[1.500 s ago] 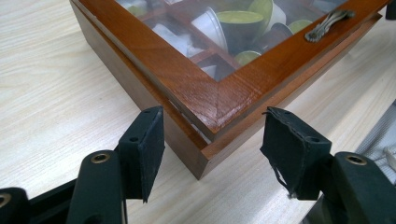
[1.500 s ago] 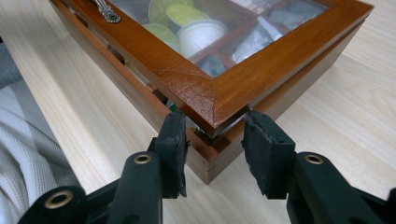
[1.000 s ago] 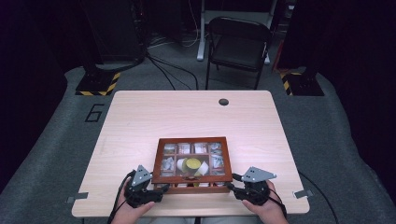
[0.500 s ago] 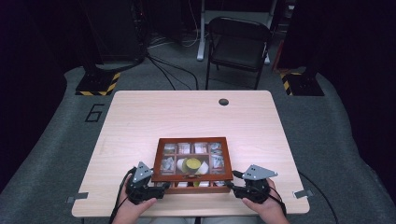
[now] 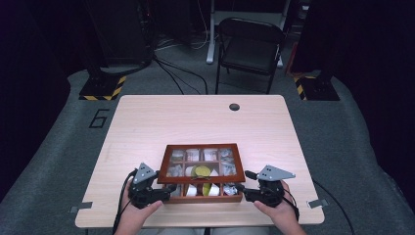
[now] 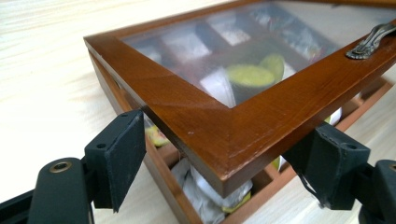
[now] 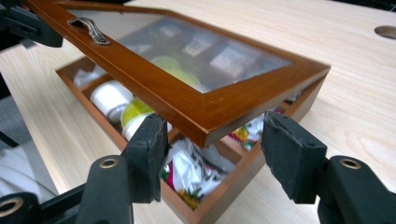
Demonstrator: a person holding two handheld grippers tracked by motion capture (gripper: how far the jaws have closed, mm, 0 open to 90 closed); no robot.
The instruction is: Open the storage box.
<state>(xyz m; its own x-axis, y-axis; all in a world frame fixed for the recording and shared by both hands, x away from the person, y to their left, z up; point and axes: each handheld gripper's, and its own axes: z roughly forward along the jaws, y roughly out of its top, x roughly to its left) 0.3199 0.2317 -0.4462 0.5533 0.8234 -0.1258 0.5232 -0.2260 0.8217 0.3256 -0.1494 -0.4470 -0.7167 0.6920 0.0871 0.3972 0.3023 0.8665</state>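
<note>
A brown wooden box with several compartments of packets lies on the table's near side. Its glass lid is tilted up at the front, with a metal handle on the front rail. My left gripper has the lid's front left corner wedged between its pads and bears it up; its jaws have just been opening. My right gripper stands at the front right corner. Its jaws have just been opening, and the corner sits above and between them with gaps to both pads.
The light wooden table has a round cable hole near its far edge. A black chair stands behind the table. Cables run over the grey floor.
The lid's front edge has lifted off the box, so the front compartments now show under it. The left gripper has risen slightly. The right gripper stays in place.
</note>
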